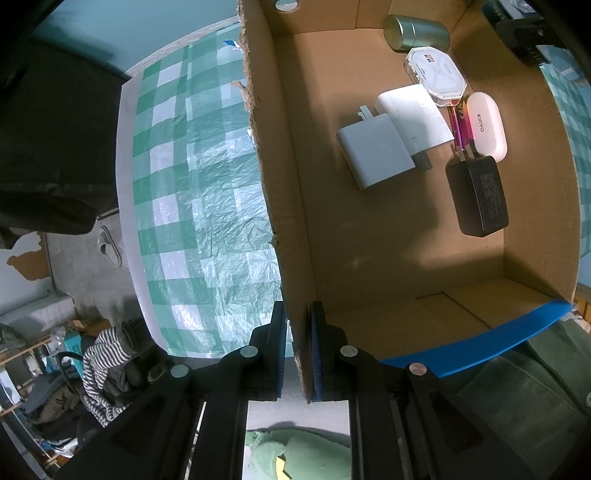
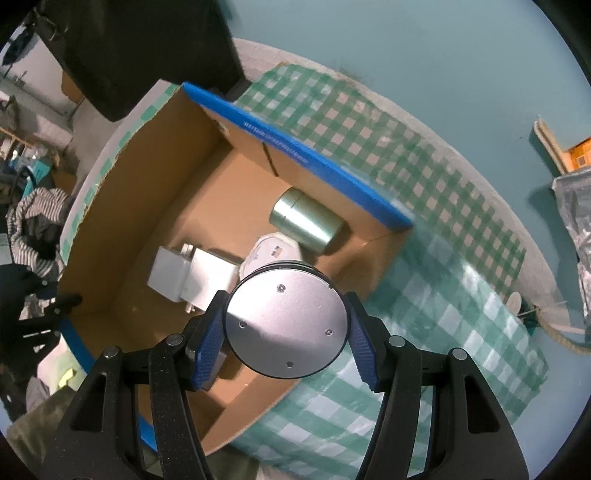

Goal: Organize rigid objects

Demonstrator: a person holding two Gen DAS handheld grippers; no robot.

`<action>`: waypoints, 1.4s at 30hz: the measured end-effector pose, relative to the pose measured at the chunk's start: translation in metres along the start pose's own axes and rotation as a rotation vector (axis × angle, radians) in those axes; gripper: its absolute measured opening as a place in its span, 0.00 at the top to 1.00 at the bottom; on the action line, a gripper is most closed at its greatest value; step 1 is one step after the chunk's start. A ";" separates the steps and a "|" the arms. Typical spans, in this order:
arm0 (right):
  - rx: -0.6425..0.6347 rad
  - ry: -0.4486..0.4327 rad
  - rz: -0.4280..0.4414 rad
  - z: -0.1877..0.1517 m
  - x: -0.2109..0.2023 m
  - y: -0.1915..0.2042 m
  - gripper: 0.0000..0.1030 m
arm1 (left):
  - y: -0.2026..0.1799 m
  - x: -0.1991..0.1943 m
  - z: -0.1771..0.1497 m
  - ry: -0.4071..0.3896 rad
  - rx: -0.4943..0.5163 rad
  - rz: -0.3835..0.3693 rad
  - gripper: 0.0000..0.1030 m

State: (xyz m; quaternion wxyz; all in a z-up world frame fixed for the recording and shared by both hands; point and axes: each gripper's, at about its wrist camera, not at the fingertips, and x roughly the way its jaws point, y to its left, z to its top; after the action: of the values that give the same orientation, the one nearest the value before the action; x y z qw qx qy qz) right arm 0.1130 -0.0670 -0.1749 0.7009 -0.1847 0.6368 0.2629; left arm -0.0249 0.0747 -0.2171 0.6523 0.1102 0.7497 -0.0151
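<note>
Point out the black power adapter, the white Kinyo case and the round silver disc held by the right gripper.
black power adapter [image 1: 478, 195]: left wrist view, on its labelled top face.
white Kinyo case [image 1: 485, 123]: left wrist view, on its lid near the logo.
round silver disc [image 2: 286, 323]: right wrist view, on its flat face.

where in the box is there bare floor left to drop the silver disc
Bare cardboard floor runs along the wall pinched by the left tongs, and down to the blue-edged wall below the black adapter. The far corner is crowded: green tin, octagonal case, white chargers, pink case.
</note>
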 end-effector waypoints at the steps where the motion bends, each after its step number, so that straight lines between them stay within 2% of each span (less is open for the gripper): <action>1: -0.002 0.007 0.001 0.001 0.004 0.001 0.41 | 0.000 0.000 0.000 0.000 0.000 0.000 0.87; 8: -0.005 0.048 -0.005 -0.001 0.023 0.003 0.40 | 0.000 0.000 0.000 0.000 0.001 0.000 0.87; 14: -0.024 0.050 -0.013 0.000 0.026 0.007 0.40 | -0.001 0.000 -0.001 -0.001 0.006 0.002 0.87; 22: -0.006 0.038 -0.012 0.000 0.025 0.006 0.33 | 0.000 0.002 -0.002 -0.002 0.003 -0.002 0.87; 35: 0.082 -0.066 -0.005 -0.012 -0.019 -0.002 0.31 | -0.002 -0.002 0.001 -0.021 0.009 -0.005 0.87; 42: 0.139 -0.132 -0.023 -0.020 -0.052 -0.010 0.30 | -0.009 -0.013 0.007 -0.049 0.029 0.033 0.87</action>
State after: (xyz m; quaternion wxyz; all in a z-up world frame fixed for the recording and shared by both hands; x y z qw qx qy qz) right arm 0.1001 -0.0934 -0.1260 0.7554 -0.1250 0.6039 0.2215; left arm -0.0182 0.0631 -0.2065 0.6690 0.1315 0.7314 -0.0180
